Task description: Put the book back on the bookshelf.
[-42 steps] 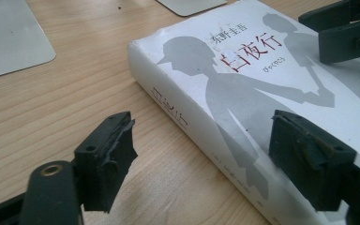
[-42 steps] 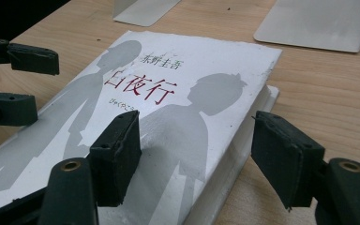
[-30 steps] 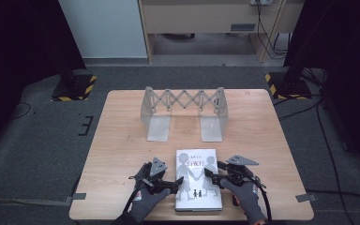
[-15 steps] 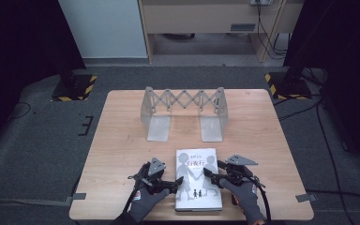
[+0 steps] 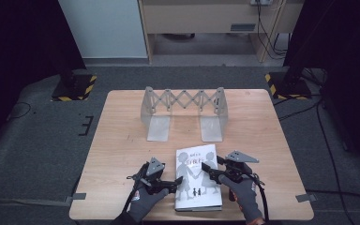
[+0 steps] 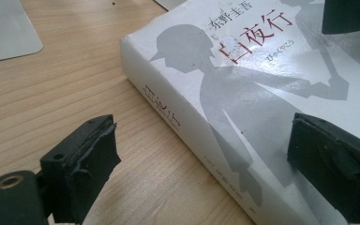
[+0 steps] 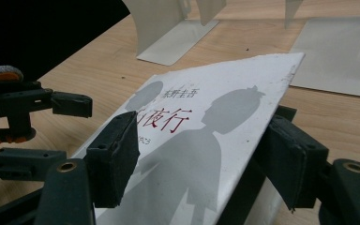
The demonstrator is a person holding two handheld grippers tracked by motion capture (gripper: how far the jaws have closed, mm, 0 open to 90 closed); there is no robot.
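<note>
A white book [image 5: 198, 187] with grey silhouettes and red lettering lies flat near the table's front edge. My left gripper [image 5: 177, 182] comes in from its left side. In the left gripper view it [image 6: 206, 168] stands open across the spine [image 6: 168, 117], one jaw over the wood and the other over the cover. My right gripper [image 5: 211, 171] is at the book's right edge. In the right gripper view it [image 7: 201, 159] is open, with the front cover [image 7: 201, 136] tilted up between the jaws. The left gripper's fingers [image 7: 70, 104] show beyond.
A grey metal expanding book rack [image 5: 183, 101] stands at the middle back of the wooden table [image 5: 122, 140], its two flat base plates [image 5: 159, 129] [image 5: 212, 129] reaching toward the book. Dark floor surrounds the table.
</note>
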